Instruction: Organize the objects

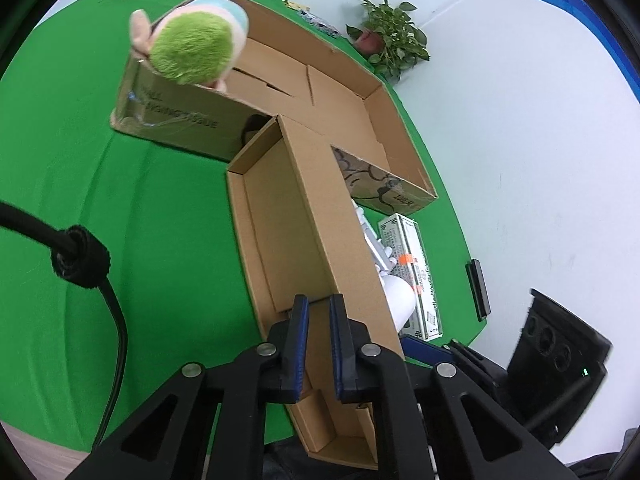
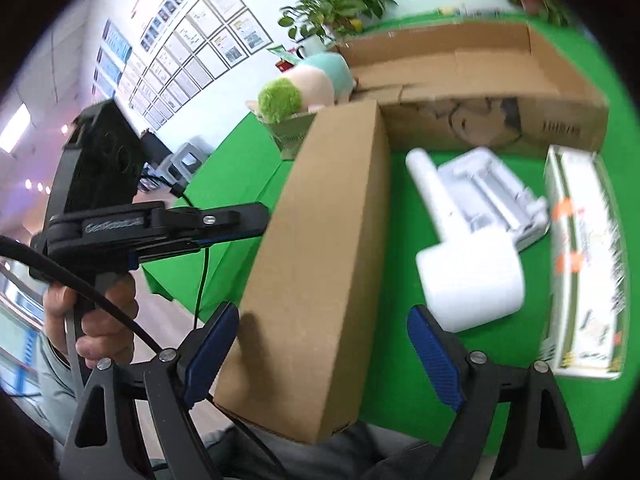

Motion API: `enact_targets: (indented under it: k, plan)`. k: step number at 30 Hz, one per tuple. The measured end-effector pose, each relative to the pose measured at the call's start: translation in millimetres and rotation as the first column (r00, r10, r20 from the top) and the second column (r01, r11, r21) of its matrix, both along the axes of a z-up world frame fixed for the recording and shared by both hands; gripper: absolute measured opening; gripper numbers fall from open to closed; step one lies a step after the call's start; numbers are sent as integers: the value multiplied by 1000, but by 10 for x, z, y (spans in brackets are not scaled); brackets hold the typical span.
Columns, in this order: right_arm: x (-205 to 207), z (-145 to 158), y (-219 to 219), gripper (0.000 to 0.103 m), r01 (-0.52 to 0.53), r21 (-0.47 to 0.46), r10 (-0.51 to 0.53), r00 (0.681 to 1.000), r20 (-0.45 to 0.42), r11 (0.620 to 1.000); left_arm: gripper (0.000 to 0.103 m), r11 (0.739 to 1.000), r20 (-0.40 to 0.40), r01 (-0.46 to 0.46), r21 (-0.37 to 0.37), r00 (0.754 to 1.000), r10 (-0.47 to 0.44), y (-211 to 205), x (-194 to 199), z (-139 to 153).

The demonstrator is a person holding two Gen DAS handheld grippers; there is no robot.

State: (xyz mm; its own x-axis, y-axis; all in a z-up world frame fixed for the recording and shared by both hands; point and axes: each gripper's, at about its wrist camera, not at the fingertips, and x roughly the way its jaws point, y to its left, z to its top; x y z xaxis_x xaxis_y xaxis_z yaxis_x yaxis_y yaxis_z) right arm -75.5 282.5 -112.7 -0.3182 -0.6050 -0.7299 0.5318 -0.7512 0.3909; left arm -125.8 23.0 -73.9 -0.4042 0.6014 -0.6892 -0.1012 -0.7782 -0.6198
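Our left gripper (image 1: 319, 344) is closed, holding nothing, over the narrow cardboard box (image 1: 288, 216). Our right gripper (image 2: 326, 344) gapes wide, its left finger beside that box's near end.

A green cloth (image 1: 120, 184) covered the table. Potted plants (image 1: 390, 36) stood at its far edge, and framed papers (image 2: 192, 36) hung on the white wall (image 1: 540, 120).
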Motion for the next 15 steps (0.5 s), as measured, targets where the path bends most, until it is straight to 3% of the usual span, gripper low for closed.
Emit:
enact_targets:
  k: [6, 9, 10, 15]
  plan:
    - [115, 48, -127, 86, -24, 112, 36, 994, -103, 993, 7, 999, -11, 43, 8, 999, -43, 146, -19, 37]
    - [144, 23, -139, 76, -1, 211, 37, 986, -165, 977, 3, 997, -22, 80, 10, 997, -80, 262, -59, 70]
    - [138, 14, -115, 67, 20, 232, 23, 984, -178, 972, 3, 996, -26, 89, 8, 996, -89, 298, -78, 74]
    - [37, -19, 174, 58, 75, 117, -62, 992, -109, 990, 3, 996, -50, 71, -53, 996, -74, 356, -86, 83]
